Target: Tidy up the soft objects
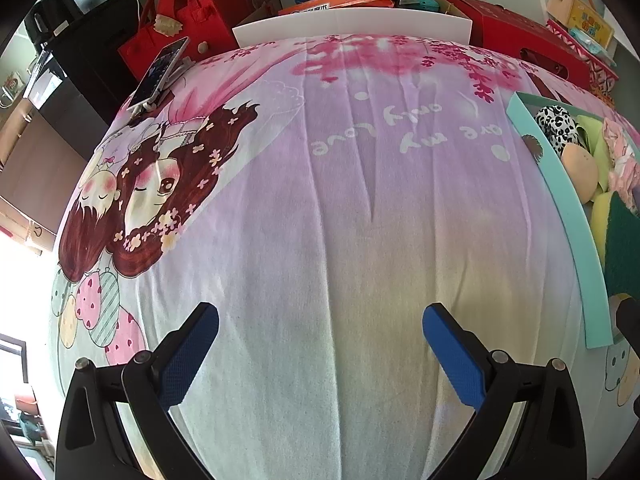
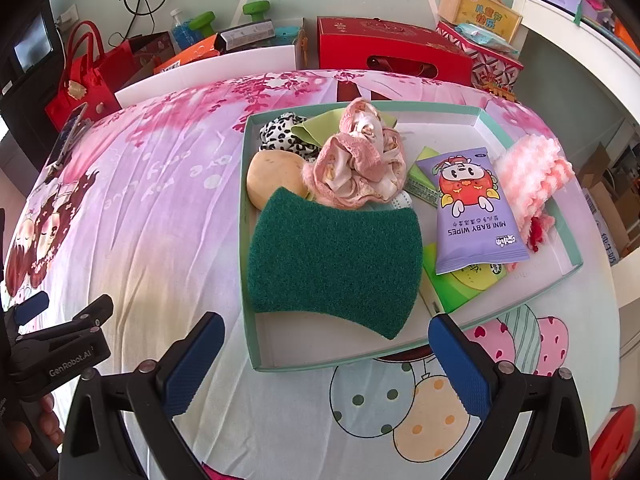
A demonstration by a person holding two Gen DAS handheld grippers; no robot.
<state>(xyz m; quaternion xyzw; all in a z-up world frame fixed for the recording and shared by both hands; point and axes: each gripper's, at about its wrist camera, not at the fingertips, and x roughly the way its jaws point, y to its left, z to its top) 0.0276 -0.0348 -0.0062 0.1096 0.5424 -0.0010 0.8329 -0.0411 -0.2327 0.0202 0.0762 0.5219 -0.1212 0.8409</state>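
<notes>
A shallow teal box (image 2: 247, 240) lies on the printed cloth and holds soft things: a green scouring sponge (image 2: 332, 264), a peach round sponge (image 2: 272, 180), a crumpled pink cloth (image 2: 360, 168), a leopard-print piece (image 2: 280, 132), a purple baby wipes pack (image 2: 472, 208) and a pink fluffy cloth (image 2: 532, 176) over the right rim. My right gripper (image 2: 326, 364) is open and empty just before the box's near edge. My left gripper (image 1: 320, 354) is open and empty over bare cloth, left of the box (image 1: 560, 200).
A phone on a stand (image 1: 160, 72) stands at the table's far left. Red bags (image 1: 180, 12), red boxes (image 2: 392, 48), a white board (image 1: 352, 26) and green dumbbells (image 2: 228, 16) line the far edge. The left gripper also shows in the right wrist view (image 2: 52, 320).
</notes>
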